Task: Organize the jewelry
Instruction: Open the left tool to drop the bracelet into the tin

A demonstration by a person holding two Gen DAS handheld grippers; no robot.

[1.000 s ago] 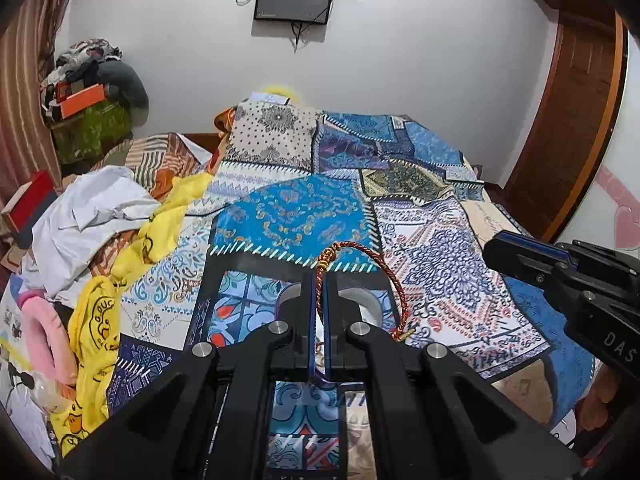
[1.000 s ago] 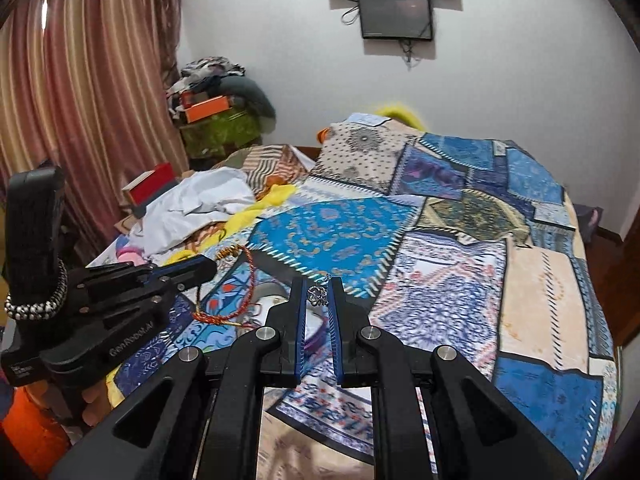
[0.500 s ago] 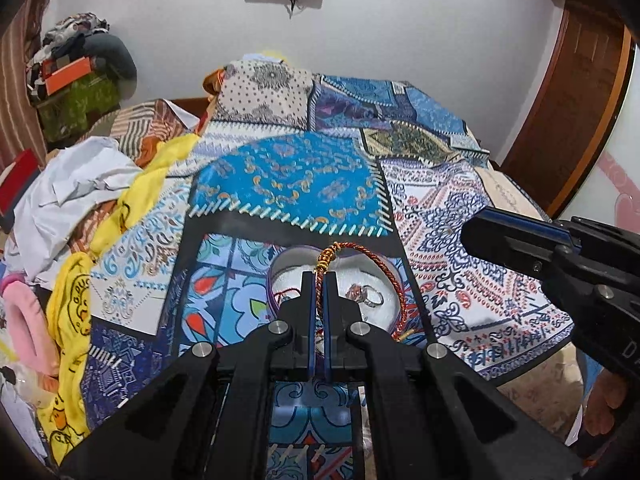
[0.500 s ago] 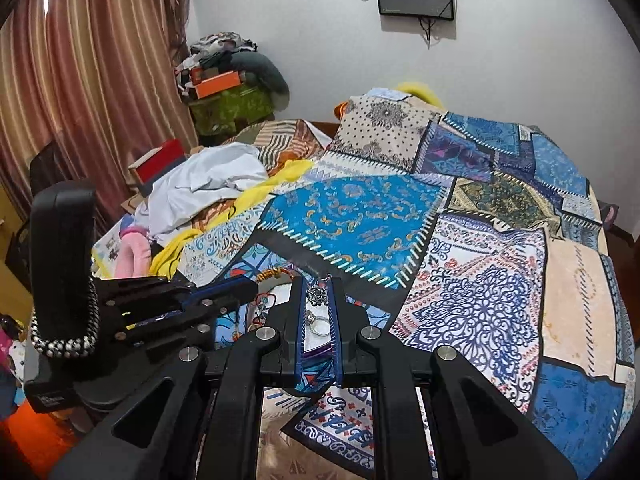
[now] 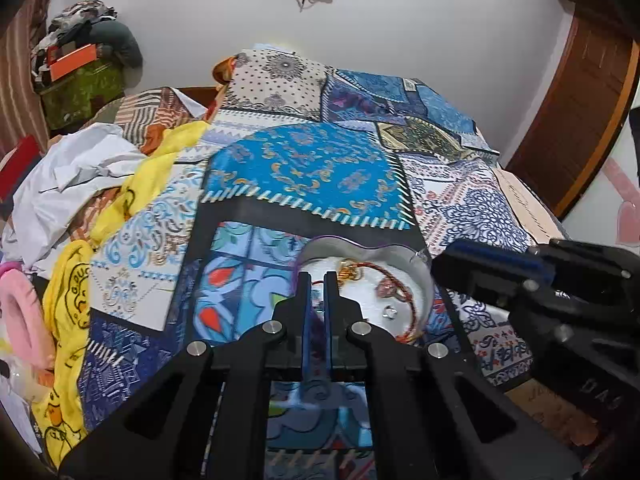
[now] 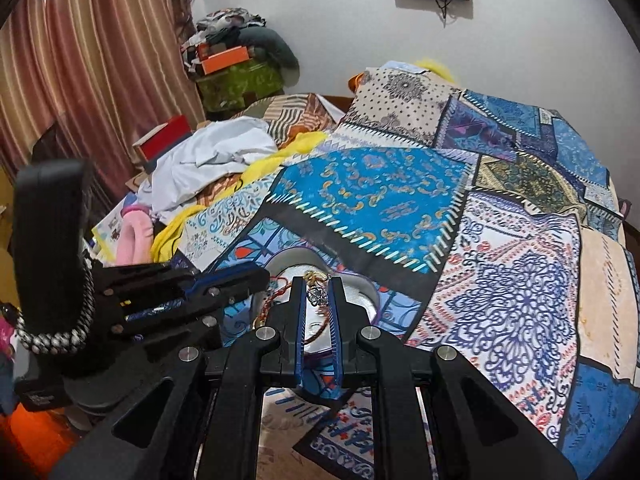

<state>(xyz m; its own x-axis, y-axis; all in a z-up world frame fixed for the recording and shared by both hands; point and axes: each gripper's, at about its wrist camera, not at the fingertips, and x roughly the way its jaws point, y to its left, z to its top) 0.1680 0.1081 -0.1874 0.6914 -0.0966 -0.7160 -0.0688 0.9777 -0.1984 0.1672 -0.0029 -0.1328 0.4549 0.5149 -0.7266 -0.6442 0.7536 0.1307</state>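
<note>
A heart-shaped white dish point(image 5: 416, 276) lies on the patchwork bedspread. A red-and-gold cord bracelet point(image 5: 412, 308) lies in it, with a small silver ring point(image 5: 389, 312). My left gripper point(image 5: 317, 280) is over the dish's left side; its jaws stand slightly apart and the cord's end runs between the tips. My right gripper point(image 6: 318, 286) is shut on a small silver ornament point(image 6: 317, 297) and holds it over the dish point(image 6: 360, 300). The right gripper also shows in the left wrist view point(image 5: 500, 276), and the left gripper in the right wrist view point(image 6: 224, 280).
A heap of white and yellow clothes point(image 5: 80, 176) and a pink item point(image 5: 20, 312) lie left of the dish. Pillows point(image 5: 280, 80) lie at the bed's head, under a wall screen. A wooden door point(image 5: 580, 112) stands at the right, curtains point(image 6: 80, 60) at the left.
Both grippers have come down and forward over the dish. The bracelet, held up in my left gripper before, now lies in the dish, and the left jaws have parted a little.
</note>
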